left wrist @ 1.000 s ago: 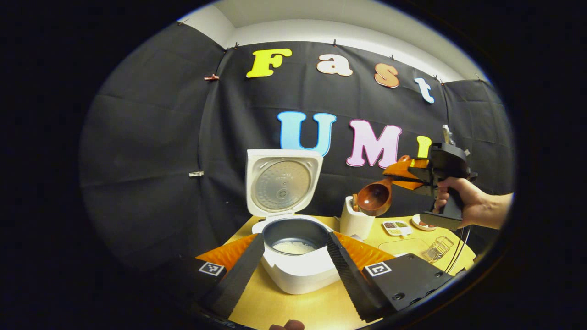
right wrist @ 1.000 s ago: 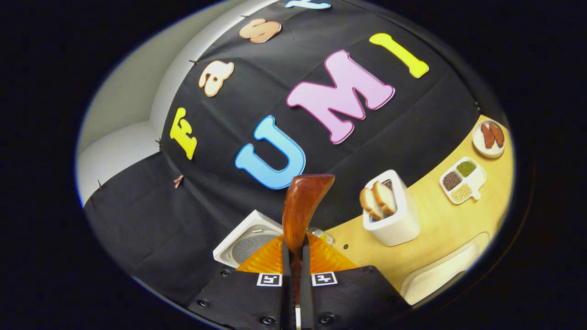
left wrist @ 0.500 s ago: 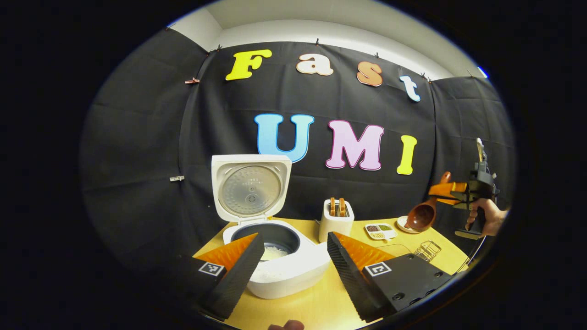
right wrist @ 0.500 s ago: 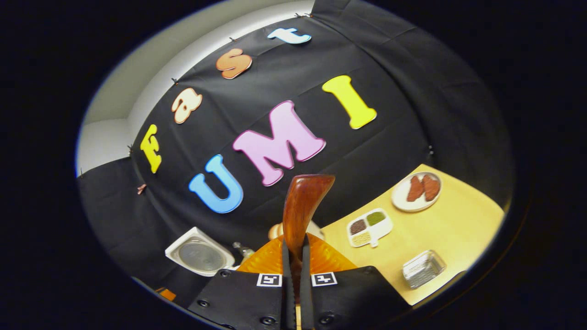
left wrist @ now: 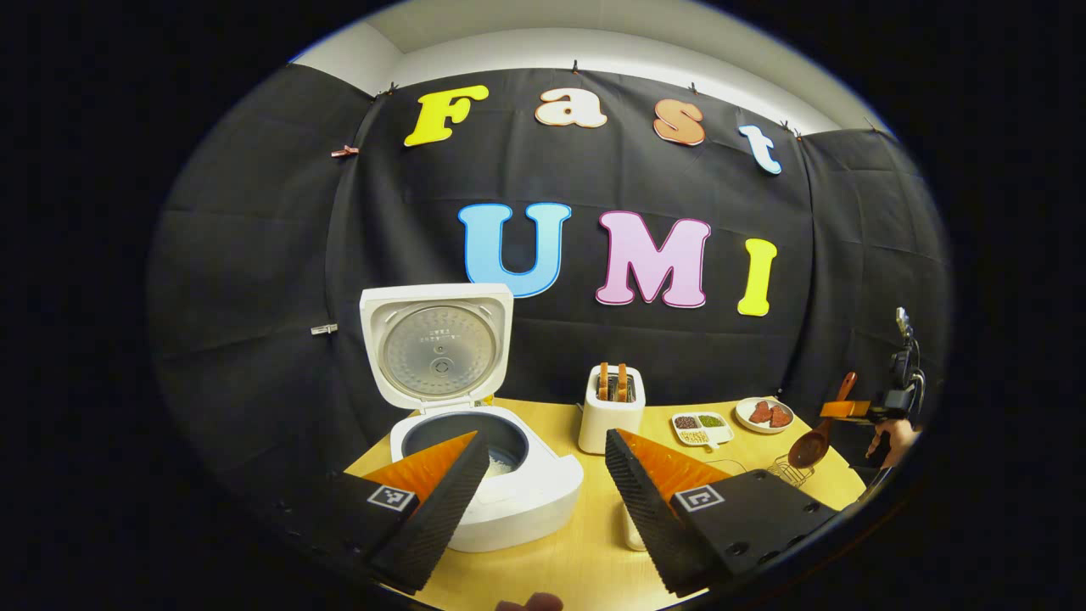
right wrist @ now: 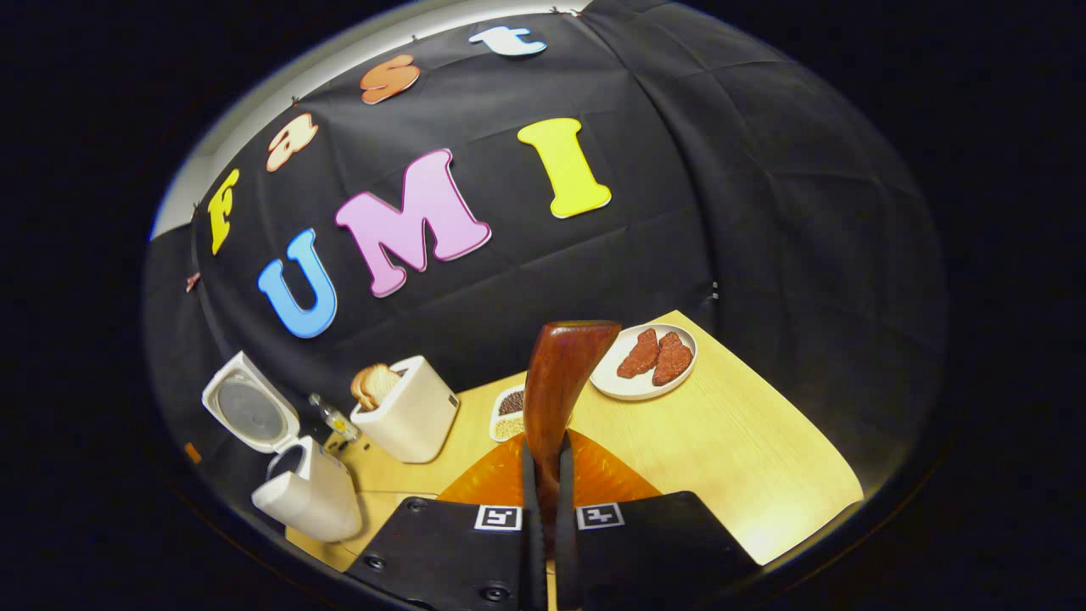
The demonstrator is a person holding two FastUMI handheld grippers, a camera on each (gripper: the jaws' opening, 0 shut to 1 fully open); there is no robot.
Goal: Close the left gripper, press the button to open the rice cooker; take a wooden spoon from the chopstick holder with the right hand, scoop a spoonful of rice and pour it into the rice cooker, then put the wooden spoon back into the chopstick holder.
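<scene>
My right gripper is clamped on the wooden spoon, handle running forward between the fingers, bowl hanging below. Just under that bowl, seen from the left gripper view, sits the wire chopstick holder. My left gripper hangs spread and empty, the open rice cooker close ahead, well apart from the holder.

Cooker open, spoon out.
White rice cooker lid up; brown wooden spoon bowl-down far right of cooker.
</scene>
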